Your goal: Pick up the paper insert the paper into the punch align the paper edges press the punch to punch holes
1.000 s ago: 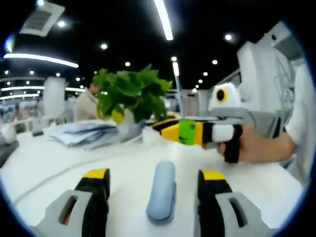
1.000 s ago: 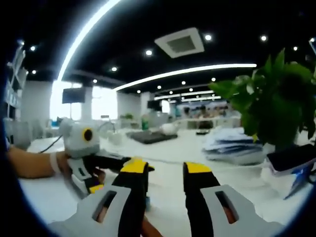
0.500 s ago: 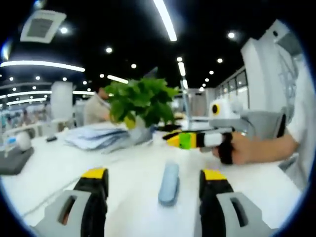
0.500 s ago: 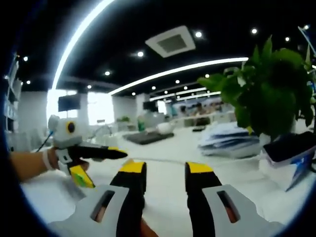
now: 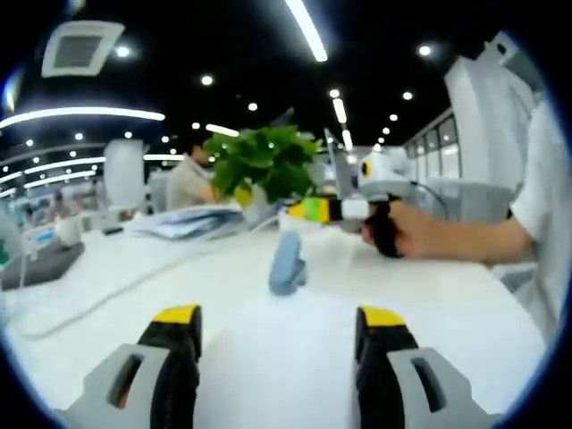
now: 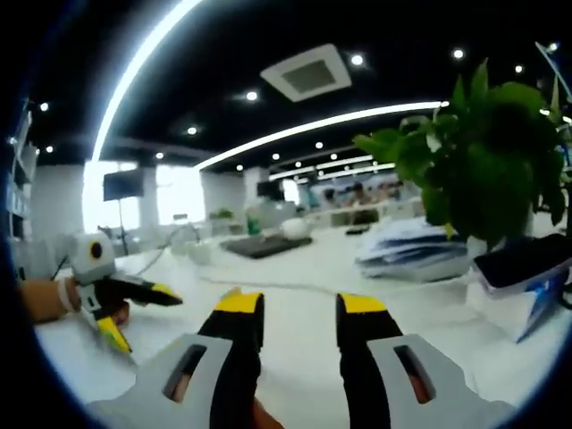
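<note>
- Left hand-held gripper (image 5: 277,344) spread, empty; punch (image 5: 287,260) at 12 o'clock on the table (image 5: 447,313) looks small, rigid, light.
- Right hand-held gripper (image 6: 295,331) jaws slightly apart, empty; floppy paper stack (image 6: 416,250) at 2 o'clock, pinch an edge.

Blue-grey punch (image 5: 286,260) lay lengthwise on white table (image 5: 268,340), mid-surface, well short of far edge; paper stack (image 5: 192,223) rested near far edge.

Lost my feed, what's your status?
Both grippers open, empty, left gripper, right gripper. Blue punch on white table, untouched. Paper stack beside plant.
</note>
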The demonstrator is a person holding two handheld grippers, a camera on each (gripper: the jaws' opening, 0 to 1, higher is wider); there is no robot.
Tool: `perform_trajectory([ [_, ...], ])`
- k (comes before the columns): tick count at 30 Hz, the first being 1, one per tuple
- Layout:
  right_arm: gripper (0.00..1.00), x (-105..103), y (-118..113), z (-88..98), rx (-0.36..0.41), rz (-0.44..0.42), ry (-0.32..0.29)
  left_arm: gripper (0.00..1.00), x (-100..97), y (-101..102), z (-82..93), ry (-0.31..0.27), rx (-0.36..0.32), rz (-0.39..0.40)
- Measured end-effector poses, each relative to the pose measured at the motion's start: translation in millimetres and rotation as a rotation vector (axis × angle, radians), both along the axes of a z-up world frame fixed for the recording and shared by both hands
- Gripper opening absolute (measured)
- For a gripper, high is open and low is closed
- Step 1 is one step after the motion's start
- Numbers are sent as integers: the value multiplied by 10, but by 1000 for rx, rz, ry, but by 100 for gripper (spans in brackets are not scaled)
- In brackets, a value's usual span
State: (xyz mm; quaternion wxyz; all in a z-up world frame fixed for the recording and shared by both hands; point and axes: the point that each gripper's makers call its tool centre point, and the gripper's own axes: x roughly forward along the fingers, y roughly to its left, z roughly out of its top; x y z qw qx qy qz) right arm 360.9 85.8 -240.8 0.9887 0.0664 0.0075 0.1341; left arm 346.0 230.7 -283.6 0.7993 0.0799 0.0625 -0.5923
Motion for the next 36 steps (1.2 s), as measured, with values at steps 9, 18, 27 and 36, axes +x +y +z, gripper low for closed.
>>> perform_trajectory([
  [9, 35, -15, 45, 1, 4, 13, 3, 70, -33, -107, -47, -29, 40, 3],
  [18, 33, -292, 153, -91, -112, 306, 22, 69, -19, -84, -74, -31, 51, 7],
  [27, 33, -297, 475, -424, -265, 617, 120, 68, -9, -96, -104, -16, 58, -2],
  [36, 33, -152, 561, -605, -333, 757, 166, 66, -23, -96, -107, 5, 54, -3],
])
